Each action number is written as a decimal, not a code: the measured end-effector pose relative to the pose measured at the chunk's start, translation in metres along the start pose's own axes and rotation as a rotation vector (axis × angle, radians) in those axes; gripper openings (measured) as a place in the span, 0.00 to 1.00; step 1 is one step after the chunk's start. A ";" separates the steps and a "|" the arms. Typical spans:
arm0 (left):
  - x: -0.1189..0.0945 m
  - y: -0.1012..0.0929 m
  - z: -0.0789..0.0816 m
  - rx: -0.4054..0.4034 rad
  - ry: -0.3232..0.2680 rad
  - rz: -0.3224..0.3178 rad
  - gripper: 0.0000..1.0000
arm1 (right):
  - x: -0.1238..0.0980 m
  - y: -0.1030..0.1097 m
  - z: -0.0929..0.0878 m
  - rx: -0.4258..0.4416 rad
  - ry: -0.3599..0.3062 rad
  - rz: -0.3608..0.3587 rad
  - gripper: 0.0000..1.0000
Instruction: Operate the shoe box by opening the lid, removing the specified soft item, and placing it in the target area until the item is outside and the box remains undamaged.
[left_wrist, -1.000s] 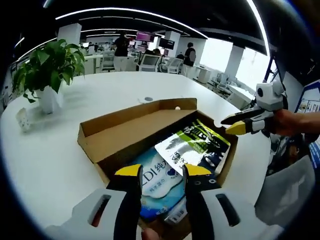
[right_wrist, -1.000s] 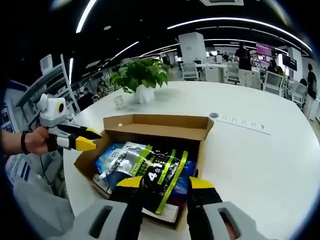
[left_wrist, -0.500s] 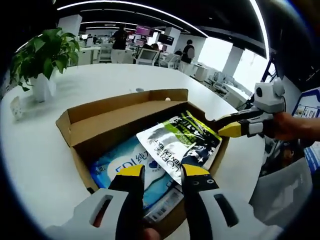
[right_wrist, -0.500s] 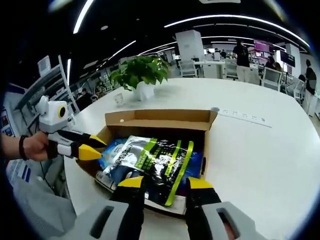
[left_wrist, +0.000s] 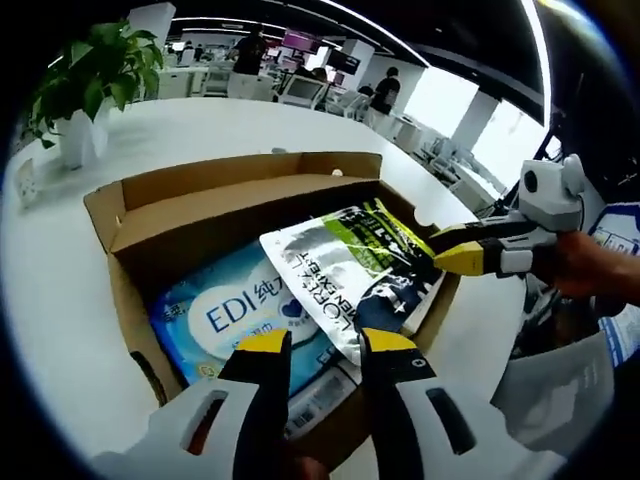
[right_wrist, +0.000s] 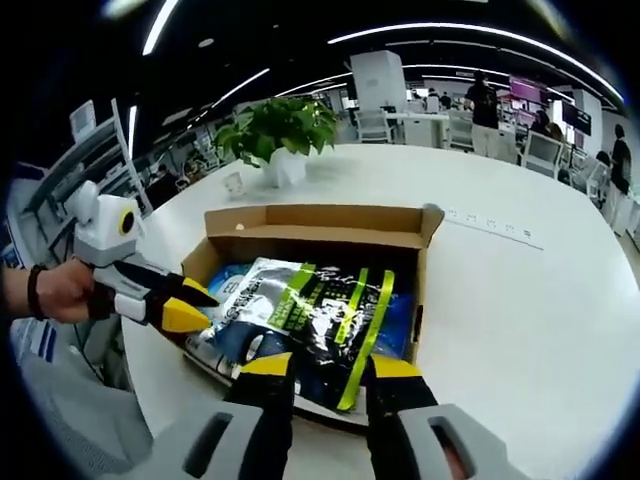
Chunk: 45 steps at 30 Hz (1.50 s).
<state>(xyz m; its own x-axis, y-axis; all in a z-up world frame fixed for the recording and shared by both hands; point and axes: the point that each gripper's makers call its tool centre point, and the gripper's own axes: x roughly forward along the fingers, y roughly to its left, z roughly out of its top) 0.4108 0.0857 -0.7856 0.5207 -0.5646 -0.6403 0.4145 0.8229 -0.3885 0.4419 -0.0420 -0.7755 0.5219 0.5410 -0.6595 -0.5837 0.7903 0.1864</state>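
In the left gripper view the cardboard shoe box (left_wrist: 150, 215) sat across the middle of the frame on a white table (left_wrist: 45, 300), its lid folded back toward the upper left. Inside lay a blue wipes pack (left_wrist: 235, 315) at lower centre and, on top of it, a silver, green and black pouch (left_wrist: 345, 275) slanting toward the right. The left gripper (left_wrist: 314, 342) rose from the bottom edge with its yellow-tipped jaws spread, the gap between them over the pouch's lower edge; whether they touched it could not be told. At the right of the frame the right gripper (left_wrist: 460, 250), held by a hand (left_wrist: 590, 275), pointed at the box's right wall, its jaws looking nearly pressed together, though that was hard to judge from the side. A potted plant (left_wrist: 85, 85) stood at the upper left.

In the right gripper view the box (right_wrist: 320, 225) filled the centre, the pouch (right_wrist: 320, 305) on top of the blue pack (right_wrist: 225, 285). The right gripper (right_wrist: 330, 368) came up from the bottom with its jaws apart, just over the pouch's near edge. The left gripper (right_wrist: 190, 305) entered from the left, tips at the box's left corner. The plant (right_wrist: 280, 130) stood at the upper left beyond the box.
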 end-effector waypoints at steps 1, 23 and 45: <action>0.001 -0.001 0.000 -0.004 0.001 -0.004 0.26 | 0.001 0.000 0.000 0.000 0.002 0.000 0.24; 0.013 0.003 -0.001 -0.064 0.001 -0.029 0.01 | 0.009 0.000 -0.010 0.006 0.077 -0.069 0.21; 0.003 -0.019 0.038 0.006 -0.068 -0.039 0.00 | -0.023 -0.010 0.009 0.036 -0.046 -0.076 0.00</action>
<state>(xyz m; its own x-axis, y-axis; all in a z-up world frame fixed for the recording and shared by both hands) 0.4328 0.0658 -0.7548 0.5535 -0.5993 -0.5784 0.4399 0.8000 -0.4079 0.4416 -0.0601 -0.7555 0.5923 0.4906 -0.6391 -0.5188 0.8391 0.1634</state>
